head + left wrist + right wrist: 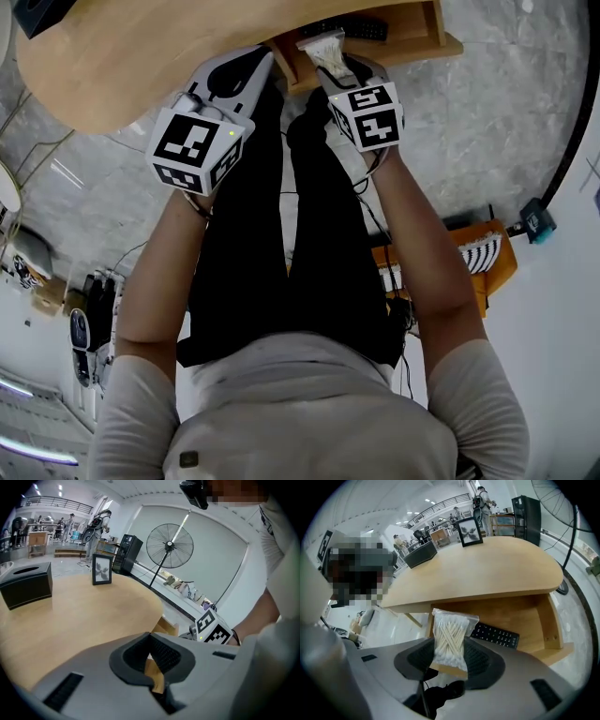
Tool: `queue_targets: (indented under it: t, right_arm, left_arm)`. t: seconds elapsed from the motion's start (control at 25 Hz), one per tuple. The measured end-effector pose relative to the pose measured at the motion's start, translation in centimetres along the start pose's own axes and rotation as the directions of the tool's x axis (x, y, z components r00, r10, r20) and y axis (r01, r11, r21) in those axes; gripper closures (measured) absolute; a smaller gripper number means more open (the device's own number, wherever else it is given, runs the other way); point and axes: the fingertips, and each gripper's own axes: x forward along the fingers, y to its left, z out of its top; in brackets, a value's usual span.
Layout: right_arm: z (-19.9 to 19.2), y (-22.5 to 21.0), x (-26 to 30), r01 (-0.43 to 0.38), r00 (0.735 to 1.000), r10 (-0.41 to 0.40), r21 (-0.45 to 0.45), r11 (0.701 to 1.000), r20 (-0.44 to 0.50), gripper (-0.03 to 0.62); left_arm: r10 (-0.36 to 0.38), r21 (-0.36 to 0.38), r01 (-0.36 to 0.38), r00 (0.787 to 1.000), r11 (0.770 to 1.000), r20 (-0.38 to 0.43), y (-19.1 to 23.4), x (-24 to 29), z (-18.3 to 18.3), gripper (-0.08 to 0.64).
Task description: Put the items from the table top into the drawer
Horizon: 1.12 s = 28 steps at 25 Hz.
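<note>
My right gripper (450, 662) is shut on a clear bag of cotton swabs (450, 639), pinched near its lower end and standing upright between the pads. It hangs just in front of the open wooden drawer (548, 625), where a black remote (494, 635) lies. From the head view, the bag (323, 52) and right gripper (330, 67) are at the drawer's (441, 28) near edge. My left gripper (230, 80) is beside it at the table's rim, jaws together, nothing held. In the left gripper view the left gripper's (151, 656) pads meet over the light wood table (79, 616).
A black tissue box (26, 583) and a small picture frame (101, 569) stand on the far side of the table top. A standing fan (169, 545) is beyond the table. The person's legs (281, 234) are below the drawer; an orange box (478, 258) sits on the floor.
</note>
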Motion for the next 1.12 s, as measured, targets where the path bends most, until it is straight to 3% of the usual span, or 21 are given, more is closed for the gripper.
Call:
queue_targets:
  t: [0.56,1.12]
  right_arm:
    - [0.1,1.3,5.8,-0.035,0.997,0.035,-0.002,0.999,-0.065,0.383]
    - [0.2,0.8,5.3,0.006,0.999,-0.005,0.024,1.0,-0.043,0.339]
  left_arm:
    - [-0.002,-0.039,0.002,1.0,0.999,-0.01,2.0,0.4,-2.1,0.551]
    - [-0.006,-0.044,0.006,1.0,0.999,-0.003,2.0,-0.2,-1.9,0.551]
